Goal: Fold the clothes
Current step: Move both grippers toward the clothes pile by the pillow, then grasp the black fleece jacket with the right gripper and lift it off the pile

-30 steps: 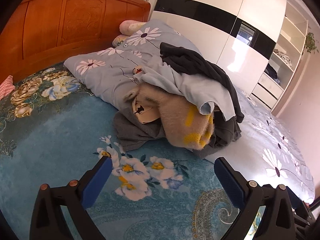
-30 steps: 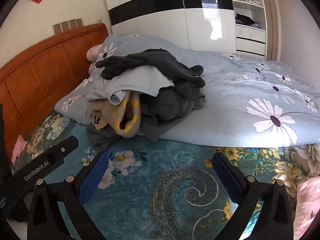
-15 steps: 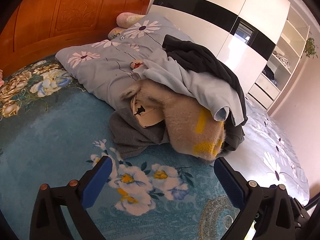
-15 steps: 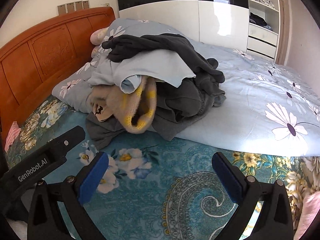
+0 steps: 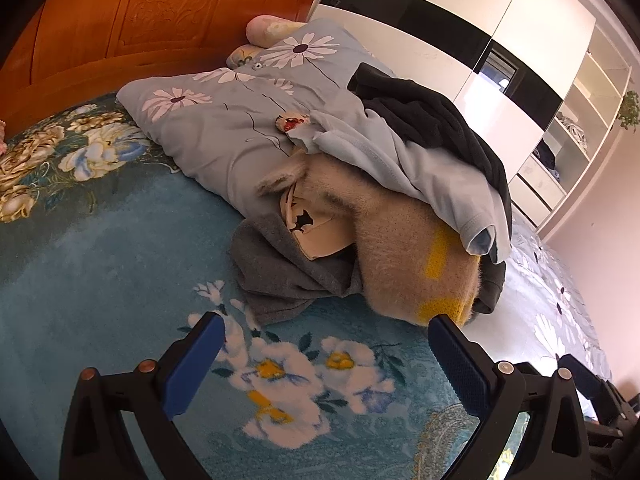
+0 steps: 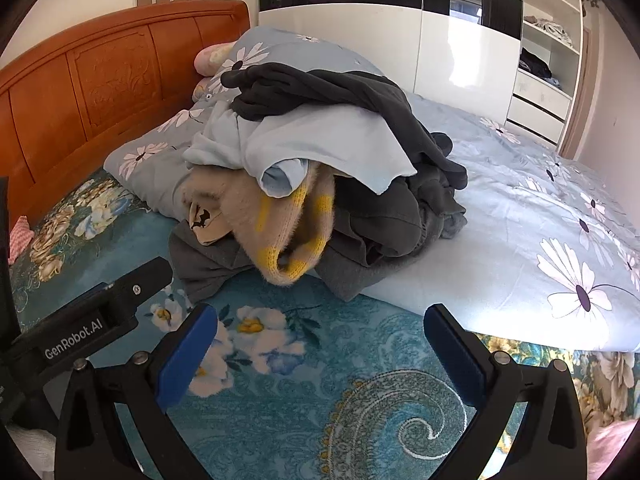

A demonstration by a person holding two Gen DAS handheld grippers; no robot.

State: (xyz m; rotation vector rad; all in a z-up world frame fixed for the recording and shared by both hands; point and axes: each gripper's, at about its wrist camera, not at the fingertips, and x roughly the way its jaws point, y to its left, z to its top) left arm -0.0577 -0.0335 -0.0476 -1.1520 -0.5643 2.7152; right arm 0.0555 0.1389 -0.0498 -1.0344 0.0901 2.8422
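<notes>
Clothes pile (image 6: 320, 184): five garments; two empty, wide-apart grippers.

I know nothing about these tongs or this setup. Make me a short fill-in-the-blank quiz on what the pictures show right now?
1. The clothes pile lies on a ____.
2. The fuzzy beige sweater has patches coloured ____.
3. Topmost on the pile is a dark grey garment, directly over a light ____ one.
4. Both the left tongs and right tongs are ____ and hold nothing.

Missing words: bed; yellow; blue; open
</notes>
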